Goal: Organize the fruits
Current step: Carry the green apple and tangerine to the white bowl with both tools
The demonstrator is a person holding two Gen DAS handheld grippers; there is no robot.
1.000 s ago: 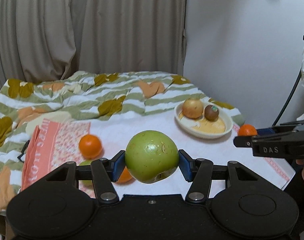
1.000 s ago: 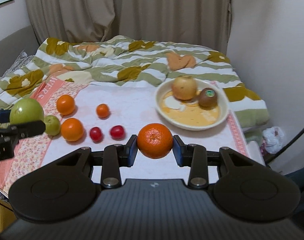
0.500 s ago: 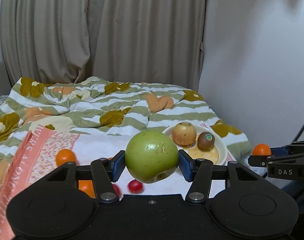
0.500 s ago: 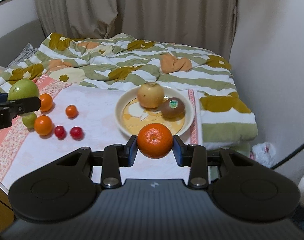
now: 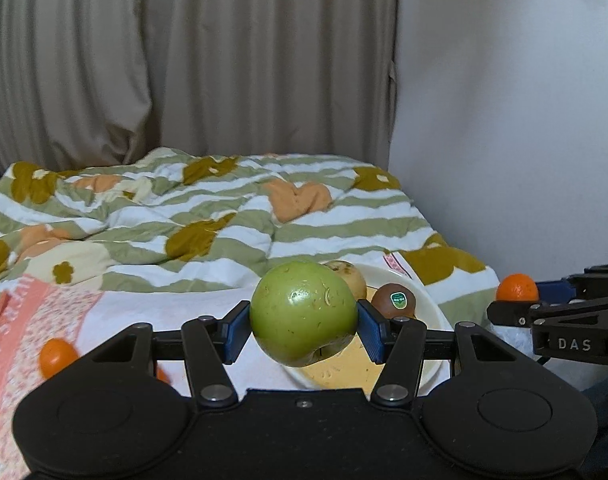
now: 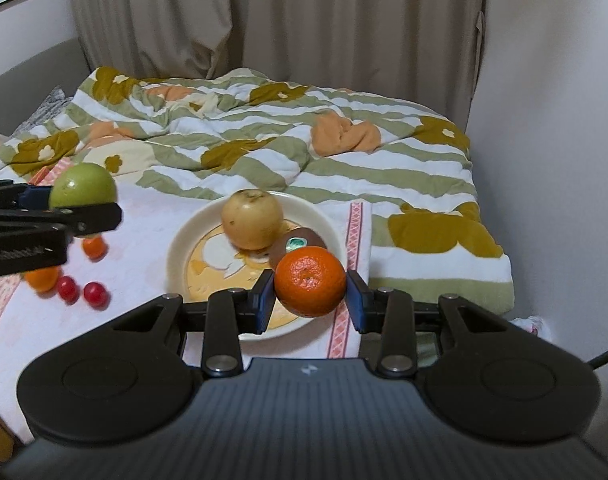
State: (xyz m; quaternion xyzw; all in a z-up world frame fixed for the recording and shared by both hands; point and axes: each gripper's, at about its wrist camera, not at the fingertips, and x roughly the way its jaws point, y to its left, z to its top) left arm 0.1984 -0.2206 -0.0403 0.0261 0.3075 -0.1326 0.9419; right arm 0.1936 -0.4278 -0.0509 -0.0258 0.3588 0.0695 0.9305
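My left gripper [image 5: 304, 324] is shut on a green apple [image 5: 303, 312] and holds it in the air over the near left part of the cream plate [image 5: 430, 304]. My right gripper [image 6: 310, 294] is shut on an orange mandarin [image 6: 310, 281] above the plate's right front rim [image 6: 176, 248]. The plate holds a yellow apple [image 6: 252, 219] and a brown kiwi [image 6: 300, 242] with a sticker. The left gripper with the green apple [image 6: 83, 186] shows at the left of the right wrist view. The right gripper's mandarin [image 5: 517, 287] shows at the right of the left wrist view.
On the white cloth lie two red cherry tomatoes [image 6: 82, 291], a small orange fruit [image 6: 94, 247] and another orange [image 5: 57, 357]. A striped flowered blanket [image 6: 288, 148] covers the bed behind. The wall [image 6: 552, 120] is close on the right, curtains behind.
Both grippers have moved right towards the plate with their fruit. The green apple now hangs over the plate's left side and the mandarin over its right front rim.
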